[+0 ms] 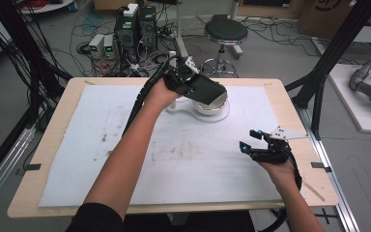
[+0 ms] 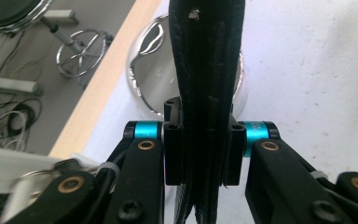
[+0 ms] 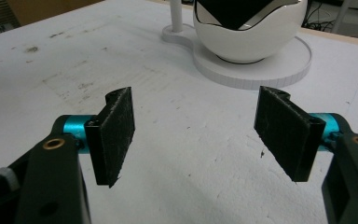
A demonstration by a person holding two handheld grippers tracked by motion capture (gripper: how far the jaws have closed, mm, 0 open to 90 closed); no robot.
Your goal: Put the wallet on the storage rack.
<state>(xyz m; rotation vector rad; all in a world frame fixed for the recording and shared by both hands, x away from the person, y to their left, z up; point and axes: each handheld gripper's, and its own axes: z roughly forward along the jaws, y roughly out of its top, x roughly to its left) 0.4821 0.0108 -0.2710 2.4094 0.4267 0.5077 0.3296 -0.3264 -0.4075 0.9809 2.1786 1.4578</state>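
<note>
two grippers work over the white mat point(image 1: 77, 159). left gripper point(image 1: 192, 83) is clamped on a flat black wallet point(image 2: 205, 70), holding it over the white bowl point(image 1: 212, 107) at the far edge. right gripper point(image 1: 257, 142) hovers near the mat's right side, jaws spread wide, holding nothing.

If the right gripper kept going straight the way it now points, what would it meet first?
Probably the flat white base under the white bowl, after bare mat; the right gripper is open, and depth is uncertain.

stool point(image 1: 225, 33) on floor | computer towers point(image 1: 136, 26) | cables point(image 1: 96, 24)
</note>
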